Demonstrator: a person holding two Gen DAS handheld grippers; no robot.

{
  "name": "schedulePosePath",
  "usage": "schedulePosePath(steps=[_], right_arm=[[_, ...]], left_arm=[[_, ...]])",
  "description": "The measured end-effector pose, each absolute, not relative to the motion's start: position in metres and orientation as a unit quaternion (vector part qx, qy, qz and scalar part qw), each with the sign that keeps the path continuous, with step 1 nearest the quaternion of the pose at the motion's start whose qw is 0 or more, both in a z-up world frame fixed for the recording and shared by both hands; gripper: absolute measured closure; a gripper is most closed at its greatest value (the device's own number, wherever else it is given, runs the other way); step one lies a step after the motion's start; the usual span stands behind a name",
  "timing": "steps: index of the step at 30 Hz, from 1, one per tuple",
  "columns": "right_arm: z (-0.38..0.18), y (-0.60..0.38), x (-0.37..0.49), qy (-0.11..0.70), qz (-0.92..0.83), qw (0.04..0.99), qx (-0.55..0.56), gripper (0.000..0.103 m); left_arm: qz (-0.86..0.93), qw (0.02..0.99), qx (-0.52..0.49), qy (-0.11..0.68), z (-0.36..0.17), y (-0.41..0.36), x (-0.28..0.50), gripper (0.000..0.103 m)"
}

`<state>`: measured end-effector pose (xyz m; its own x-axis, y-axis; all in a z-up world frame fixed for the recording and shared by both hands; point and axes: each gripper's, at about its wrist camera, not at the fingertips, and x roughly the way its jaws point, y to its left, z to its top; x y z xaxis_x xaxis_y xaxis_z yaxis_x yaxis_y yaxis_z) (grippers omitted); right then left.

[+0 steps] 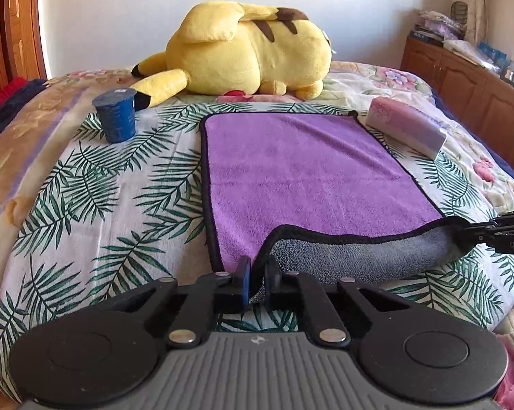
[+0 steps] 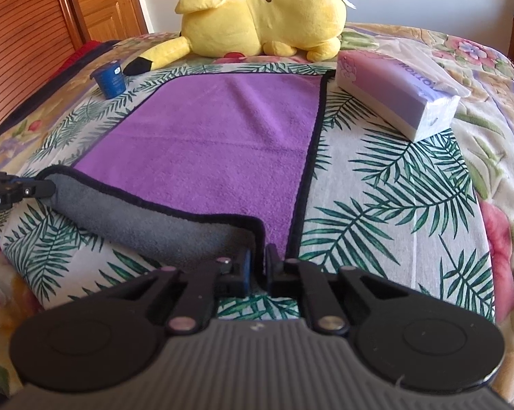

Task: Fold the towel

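Left gripper point(image 1: 258, 275), right gripper point(image 2: 258, 266): fingers pinching towel point(image 1: 291, 167) near corners, edge lifted.

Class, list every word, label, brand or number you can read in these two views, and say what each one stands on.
"DAS", cut off: on the right gripper, seen from the left wrist view.
"obot.AI", first letters cut off: on the left gripper, seen from the right wrist view.
"NOTTON" or similar, upside down and uncertain: on the tissue pack.
Blue cup: its white label is too small to read.
Plush toy: its tag is blurred.
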<state>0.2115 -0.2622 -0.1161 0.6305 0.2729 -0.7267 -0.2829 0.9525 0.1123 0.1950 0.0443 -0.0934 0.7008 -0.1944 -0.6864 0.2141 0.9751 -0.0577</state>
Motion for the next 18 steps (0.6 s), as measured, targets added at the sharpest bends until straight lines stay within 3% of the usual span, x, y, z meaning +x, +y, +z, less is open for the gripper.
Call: schedulePosePath(steps=[18], right_arm=[[-0.096, -0.267, 0.210, 0.338, 0.155, 0.928, 0.008, 0.099]], left_arm=[[-0.110, 0.936, 0.000, 0.333, -0.072, 0.047, 0.191, 0.103]])
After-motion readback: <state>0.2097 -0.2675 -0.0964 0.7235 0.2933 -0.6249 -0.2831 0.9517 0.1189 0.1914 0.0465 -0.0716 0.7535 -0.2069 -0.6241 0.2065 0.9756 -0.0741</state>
